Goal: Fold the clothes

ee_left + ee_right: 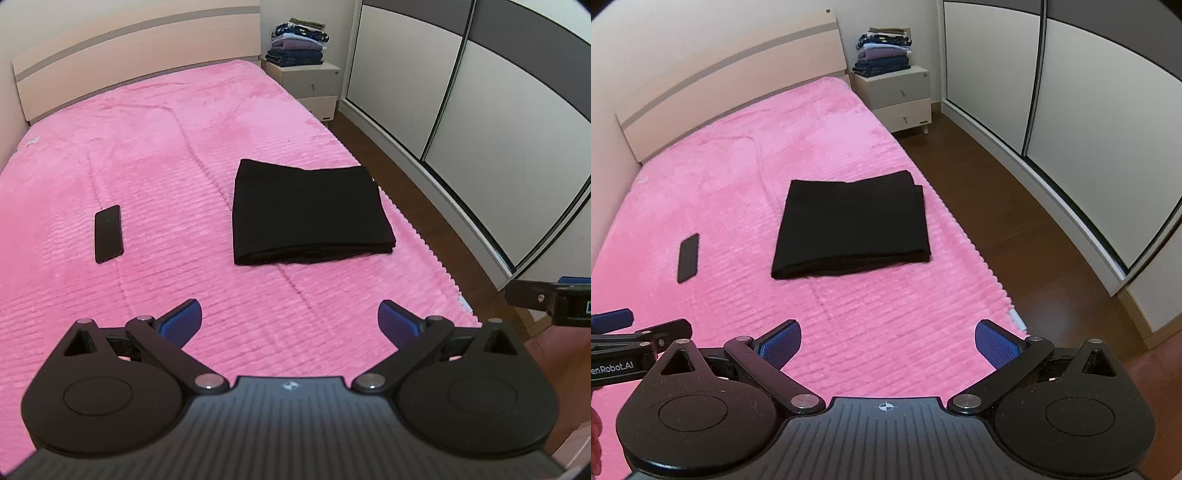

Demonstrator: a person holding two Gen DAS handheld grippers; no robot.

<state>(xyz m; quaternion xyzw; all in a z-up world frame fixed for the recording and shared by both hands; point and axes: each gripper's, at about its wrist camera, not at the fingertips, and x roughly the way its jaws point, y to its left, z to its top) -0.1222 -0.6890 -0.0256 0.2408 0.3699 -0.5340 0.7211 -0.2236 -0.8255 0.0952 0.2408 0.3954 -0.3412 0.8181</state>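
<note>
A black garment (308,212) (855,227) lies folded into a neat rectangle on the pink bedspread (155,155) (827,140), near the bed's right edge. My left gripper (290,321) hovers over the near part of the bed, well short of the garment, open with nothing between its blue pads. My right gripper (888,345) is also open and empty, held back from the garment near the bed's right edge. Part of the right gripper shows at the right edge of the left wrist view, and part of the left gripper at the left edge of the right wrist view.
A black phone (108,233) (688,257) lies on the bedspread left of the garment. A nightstand (310,83) (899,98) beside the headboard carries a stack of folded clothes (299,42) (884,51). A sliding wardrobe (461,92) (1089,110) lines the right side across a strip of wooden floor (1015,221).
</note>
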